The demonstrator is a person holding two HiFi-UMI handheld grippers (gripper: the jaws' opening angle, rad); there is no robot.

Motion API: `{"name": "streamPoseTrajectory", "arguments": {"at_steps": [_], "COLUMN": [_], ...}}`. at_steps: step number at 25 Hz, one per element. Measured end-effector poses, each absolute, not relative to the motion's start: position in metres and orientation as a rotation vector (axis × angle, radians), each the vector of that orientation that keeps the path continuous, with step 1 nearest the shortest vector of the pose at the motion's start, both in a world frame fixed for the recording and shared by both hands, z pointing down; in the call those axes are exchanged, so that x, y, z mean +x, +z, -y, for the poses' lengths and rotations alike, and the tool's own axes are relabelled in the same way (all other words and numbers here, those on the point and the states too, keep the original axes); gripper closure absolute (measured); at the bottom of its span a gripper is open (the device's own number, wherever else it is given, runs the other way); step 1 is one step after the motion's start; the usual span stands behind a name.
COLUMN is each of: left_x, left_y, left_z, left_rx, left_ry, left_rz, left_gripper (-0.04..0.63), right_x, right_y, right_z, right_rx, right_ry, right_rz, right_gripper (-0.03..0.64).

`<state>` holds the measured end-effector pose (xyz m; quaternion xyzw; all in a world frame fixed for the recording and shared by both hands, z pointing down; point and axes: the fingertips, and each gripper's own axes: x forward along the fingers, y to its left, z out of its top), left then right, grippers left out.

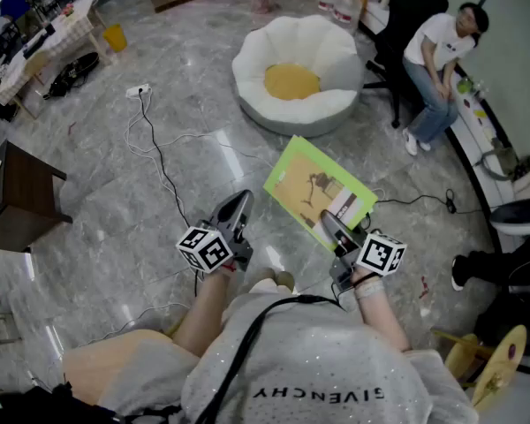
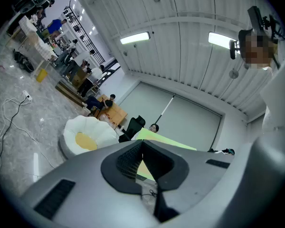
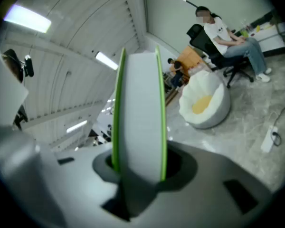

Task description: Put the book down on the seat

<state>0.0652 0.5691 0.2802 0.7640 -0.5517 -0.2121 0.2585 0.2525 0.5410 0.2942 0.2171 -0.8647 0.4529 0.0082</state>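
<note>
Nearest us, at lower centre of the head view, the left claw (image 1: 238,203) carries nothing. Its jaws seem drawn together, though its own view is dim. Just right of it, the right claw (image 1: 329,223) pinches the book (image 1: 318,188) by its near edge, above the marble floor (image 1: 141,210). We judge the book light and stiff, with smooth green boards round a pale page block. Held at one edge it may droop, so a mid-edge grip suits. Farther off, at upper centre, sits the seat (image 1: 256,60), a soft white flower-shaped cushion with a yellow middle.
</note>
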Motion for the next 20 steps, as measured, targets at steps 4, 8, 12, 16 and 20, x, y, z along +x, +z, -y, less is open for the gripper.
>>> {"name": "streamPoseTrajectory", "arguments": {"at_steps": [4,8,12,16,20], "left_x": [0.067,0.067,0.068,0.069,0.067], "left_y": [0.278,0.281,0.282,0.285,0.287], "left_z": [-0.564,-0.565,-0.565,-0.566,-0.567], "left_rx": [2.068,2.059,2.048,2.042,2.054], "left_ry": [-0.568,-0.558,-0.548,-0.54,-0.54], "left_rz": [1.49,1.494,1.499,1.502,1.514], "left_gripper": [0.572,0.572,0.573,0.572,0.572], "right_x": [0.255,0.255,0.258,0.255,0.253], "right_y": [0.298,0.301,0.305,0.297,0.296], "right_z": [-0.539,-0.541,-0.539,-0.539,-0.539], "right_rx": [0.679,0.663,0.657,0.624,0.611], "right_ry": [1.439,1.435,1.384,1.403,1.407], "right_rz": [2.691,2.691,2.682,2.726,2.763], "right_gripper": [0.471,0.471,0.471,0.471,0.471]}}
